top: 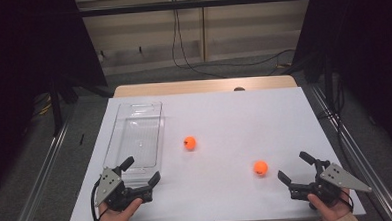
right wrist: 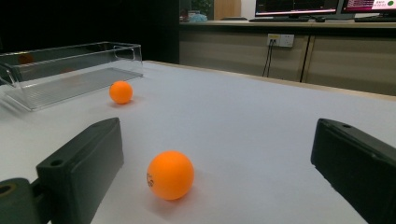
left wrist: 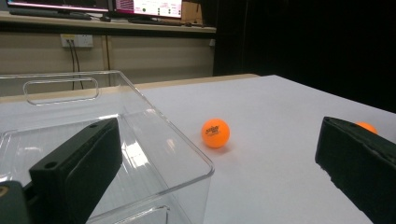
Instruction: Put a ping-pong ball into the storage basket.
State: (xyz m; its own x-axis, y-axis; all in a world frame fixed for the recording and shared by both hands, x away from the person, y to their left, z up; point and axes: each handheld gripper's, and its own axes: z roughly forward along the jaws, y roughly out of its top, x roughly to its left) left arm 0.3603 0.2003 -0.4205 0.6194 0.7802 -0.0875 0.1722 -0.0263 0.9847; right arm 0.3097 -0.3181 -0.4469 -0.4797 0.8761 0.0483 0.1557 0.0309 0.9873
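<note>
Ball (right wrist: 170, 174) sits just ahead of the right gripper (top: 297, 168), between its spread jaws; left gripper (top: 140, 170), jaws spread too, lies farther off.

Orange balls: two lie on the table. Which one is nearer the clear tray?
The ball near the table's middle, just right of the clear tray. The other ball lies farther right, close to the right gripper.
</note>
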